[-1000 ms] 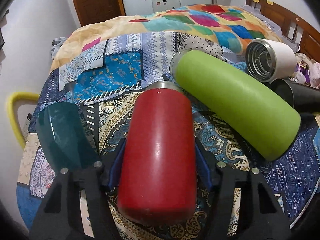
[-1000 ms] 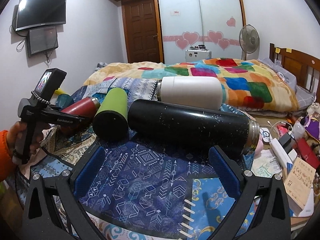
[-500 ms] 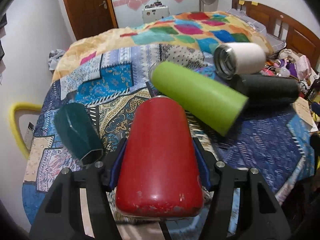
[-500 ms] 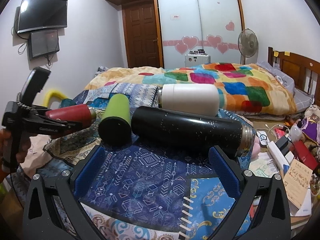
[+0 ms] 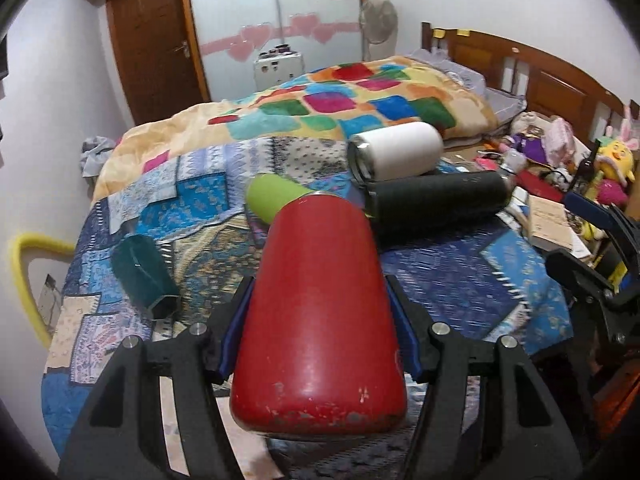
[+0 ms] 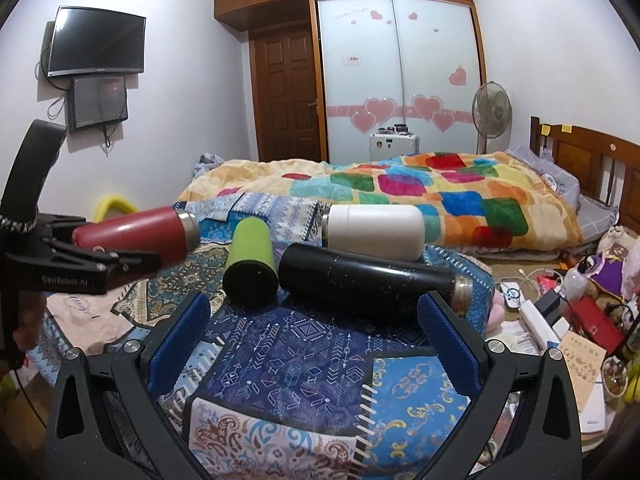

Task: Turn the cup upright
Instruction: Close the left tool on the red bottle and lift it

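We see the left gripper (image 5: 320, 344) clamped on the red flask (image 5: 320, 312), lifted above the patterned cloth (image 6: 304, 364); the right gripper's (image 6: 316, 340) fingers are apart.

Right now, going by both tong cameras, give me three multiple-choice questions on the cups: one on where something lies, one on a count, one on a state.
1. The white cup lies:
A. behind the black bottle
B. on the floor
C. in the right tongs

2. Cups lying on the patterned cloth:
A. two
B. four
C. six

3. The red cup is:
A. standing upright
B. lying on the cloth
C. gripped in the left tongs, off the cloth

Answers: 1 A, it sits just past the bottle. 2 B: white, black, green cup, teal cup. 3 C, pads press both sides.
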Demonstrator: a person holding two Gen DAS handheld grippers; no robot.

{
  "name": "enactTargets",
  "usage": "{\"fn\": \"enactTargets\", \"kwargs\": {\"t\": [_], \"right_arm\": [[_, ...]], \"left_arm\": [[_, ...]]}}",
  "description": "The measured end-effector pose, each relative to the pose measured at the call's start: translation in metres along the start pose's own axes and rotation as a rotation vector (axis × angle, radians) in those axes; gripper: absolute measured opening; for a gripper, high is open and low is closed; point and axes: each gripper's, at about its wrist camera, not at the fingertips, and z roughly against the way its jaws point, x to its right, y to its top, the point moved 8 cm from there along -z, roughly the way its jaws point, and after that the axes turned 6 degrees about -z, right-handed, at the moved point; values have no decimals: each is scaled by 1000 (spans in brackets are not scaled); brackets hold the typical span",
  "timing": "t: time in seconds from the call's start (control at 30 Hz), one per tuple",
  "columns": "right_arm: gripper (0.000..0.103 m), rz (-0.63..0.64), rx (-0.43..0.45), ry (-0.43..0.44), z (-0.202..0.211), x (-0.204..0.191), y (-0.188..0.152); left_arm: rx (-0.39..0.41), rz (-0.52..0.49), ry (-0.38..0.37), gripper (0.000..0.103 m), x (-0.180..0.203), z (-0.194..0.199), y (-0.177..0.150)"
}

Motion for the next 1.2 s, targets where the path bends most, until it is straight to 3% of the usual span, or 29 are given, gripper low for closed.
{"fn": "enactTargets", "kwargs": {"t": [0.63, 0.9, 1.07, 1.2], "right_arm": [[103, 0, -70, -43, -11, 21, -22], [103, 8, -108, -44, -23, 22, -31], [103, 3, -113, -45, -25, 22, -31], [103, -4, -116, -43, -26, 21, -31]], "left_arm": [[-72, -89, -106, 62, 74, -57, -32], [-60, -97, -106, 62, 73, -62, -33], [-32, -74, -129, 62, 69, -49, -25], [3, -36, -96, 62, 51, -32, -21]]}}
